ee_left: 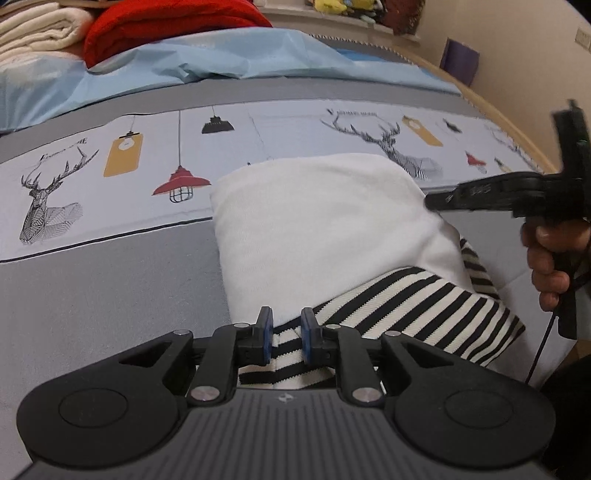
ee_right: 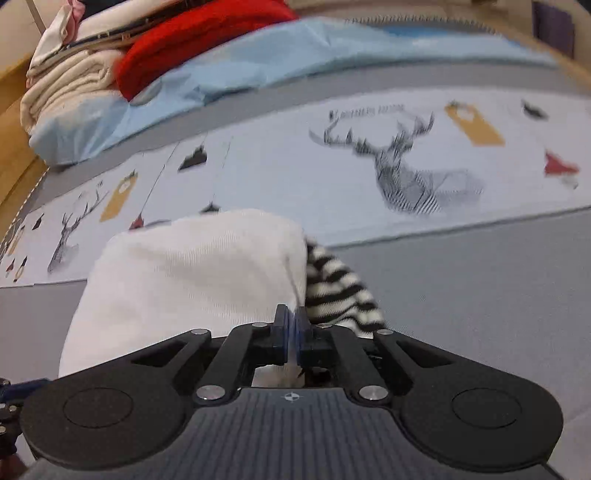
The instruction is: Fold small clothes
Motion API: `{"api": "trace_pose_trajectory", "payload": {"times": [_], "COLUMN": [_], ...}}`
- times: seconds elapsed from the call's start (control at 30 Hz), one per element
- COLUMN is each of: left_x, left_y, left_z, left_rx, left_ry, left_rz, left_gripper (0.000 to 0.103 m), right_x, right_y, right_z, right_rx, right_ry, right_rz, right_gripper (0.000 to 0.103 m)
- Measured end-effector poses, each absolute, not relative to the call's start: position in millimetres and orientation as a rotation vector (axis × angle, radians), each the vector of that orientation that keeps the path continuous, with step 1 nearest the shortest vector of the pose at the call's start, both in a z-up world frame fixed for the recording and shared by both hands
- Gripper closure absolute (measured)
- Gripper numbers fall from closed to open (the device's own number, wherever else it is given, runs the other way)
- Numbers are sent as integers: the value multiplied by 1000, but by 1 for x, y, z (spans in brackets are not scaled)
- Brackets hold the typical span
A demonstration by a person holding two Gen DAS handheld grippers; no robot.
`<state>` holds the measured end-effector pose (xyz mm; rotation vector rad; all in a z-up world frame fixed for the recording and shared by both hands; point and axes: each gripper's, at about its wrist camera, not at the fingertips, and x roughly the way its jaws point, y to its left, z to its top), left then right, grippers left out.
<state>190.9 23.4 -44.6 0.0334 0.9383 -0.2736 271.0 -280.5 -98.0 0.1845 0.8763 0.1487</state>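
Note:
A small garment lies on the bed: a white body [ee_left: 325,221] with black-and-white striped sleeves [ee_left: 406,306]. My left gripper [ee_left: 287,334] is over the striped part at the near edge, its blue pads slightly apart with striped cloth showing between them. My right gripper [ee_right: 292,332] is shut on the white cloth's edge [ee_right: 192,273], with a striped sleeve [ee_right: 336,291] just right of it. In the left wrist view the right gripper [ee_left: 439,201] comes in from the right over the white cloth, held by a hand [ee_left: 550,258].
The bed cover [ee_left: 110,295] is grey with a pale band printed with deer and lamps. A light blue sheet [ee_left: 207,62], a red folded blanket [ee_left: 166,26] and cream towels [ee_left: 37,29] lie at the far side. A wooden bed edge [ee_left: 517,122] runs at right.

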Motion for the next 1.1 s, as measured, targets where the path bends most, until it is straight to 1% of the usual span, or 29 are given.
{"api": "trace_pose_trajectory", "payload": {"times": [0.1, 0.2, 0.33, 0.4, 0.47, 0.53, 0.6, 0.63, 0.67, 0.73, 0.8, 0.83, 0.9, 0.93, 0.97, 1.07, 1.1], "left_x": [186, 180, 180, 181, 181, 180, 180, 181, 181, 185, 187, 188, 190, 189, 190, 193, 193], "left_y": [34, 36, 27, 28, 33, 39, 48, 55, 60, 67, 68, 68, 66, 65, 65, 57, 53], "left_z": [-39, -39, -68, -72, -71, -68, -63, -60, -59, -59, -67, -73, -77, -78, -80, -80, -79], "left_rx": [3, 14, 119, 127, 70, 31, -40, -89, -125, -174, -216, -235, -255, -269, -294, -295, -279], "left_ry": [916, 923, 1082, 1102, 1116, 1114, 1105, 1101, 1098, 1121, 1185, 1223, 1251, 1259, 1272, 1282, 1279], "left_rz": [-307, -350, -331, -305, -304, -295, -294, -285, -271, -238, -230, -233, -248, -254, -262, -272, -279], "left_gripper": [86, 86, 84, 84, 84, 83, 71, 52, 37, 32, 31, 31, 31, 33, 39, 42, 42], "right_x": [256, 237, 222, 218, 213, 204, 198, 195, 193, 187, 182, 179, 177, 176, 176, 176, 177], "right_y": [-289, -292, -277, -268, -264, -262, -268, -274, -279, -289, -296, -297, -299, -301, -301, -301, -302], "right_z": [-74, -63, -72, -96, -120, -127, -119, -115, -110, -101, -94, -93, -94, -97, -100, -108, -110], "right_rx": [204, 214, 105, -5, -112, -191, -176, -144, -112, -55, 7, 40, 106, 116, 113, 91, 90], "right_ry": [763, 748, 859, 999, 1124, 1152, 1125, 1119, 1115, 1105, 1088, 1084, 1109, 1124, 1141, 1194, 1202], "right_rz": [166, 306, 476, 465, 416, 406, 395, 382, 368, 340, 312, 310, 332, 329, 317, 280, 268], "right_gripper": [98, 98, 97, 97, 98, 98, 97, 97, 96, 87, 54, 51, 51, 51, 51, 52, 55]}}
